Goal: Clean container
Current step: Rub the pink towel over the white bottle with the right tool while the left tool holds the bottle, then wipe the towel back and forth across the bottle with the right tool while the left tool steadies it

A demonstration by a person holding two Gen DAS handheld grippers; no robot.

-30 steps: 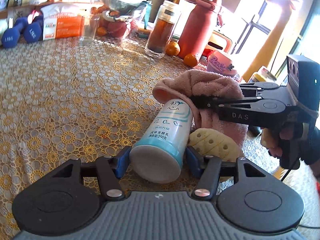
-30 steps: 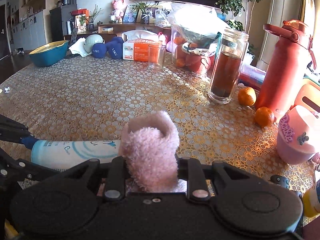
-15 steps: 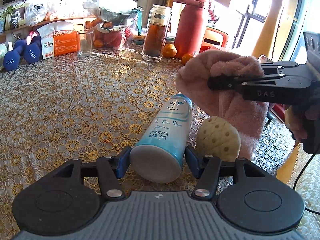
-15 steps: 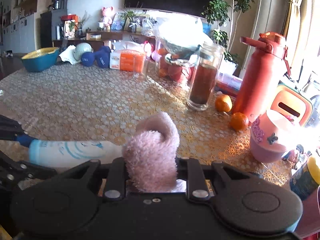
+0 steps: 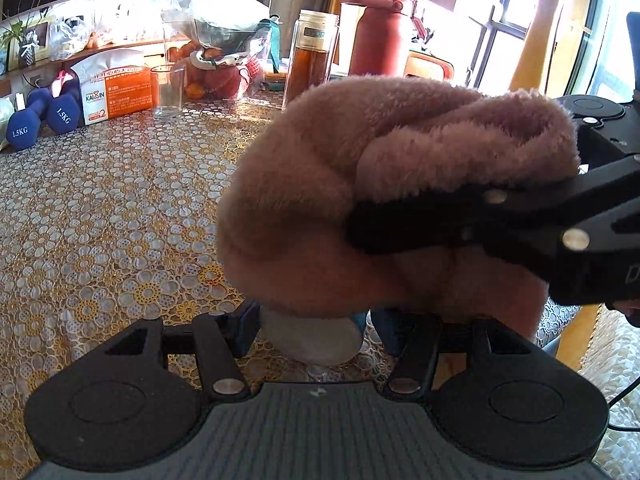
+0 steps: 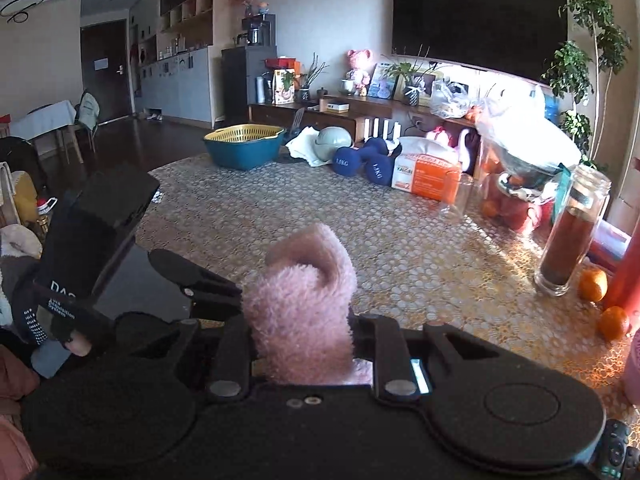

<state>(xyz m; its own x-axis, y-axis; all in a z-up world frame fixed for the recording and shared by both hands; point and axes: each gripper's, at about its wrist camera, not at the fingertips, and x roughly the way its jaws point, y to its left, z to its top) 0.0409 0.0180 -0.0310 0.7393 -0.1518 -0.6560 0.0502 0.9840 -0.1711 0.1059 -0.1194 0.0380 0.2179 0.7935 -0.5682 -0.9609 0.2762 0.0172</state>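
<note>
Tabletop (image 5: 100, 216) under gold floral lace cover, glossy, sunlit at right. Living room beyond: dark TV (image 6: 478, 20) upper right, teal basket (image 6: 244, 146) mid frame. Left tool (image 5: 312, 326) clamps container (image 5: 316, 340) at bottom centre; smooth pale cylinder, mostly hidden. Right tool (image 6: 302, 344) pinches fluffy pink cloth (image 5: 360, 200), bunched over container.

From the left gripper (image 5: 312, 322) we look low across the surface (image 5: 120, 208), a pink cloth (image 5: 320, 200) very close. From the right gripper (image 6: 302, 344) we face the same surface, sharing the dumbbells (image 6: 360, 162).
</note>
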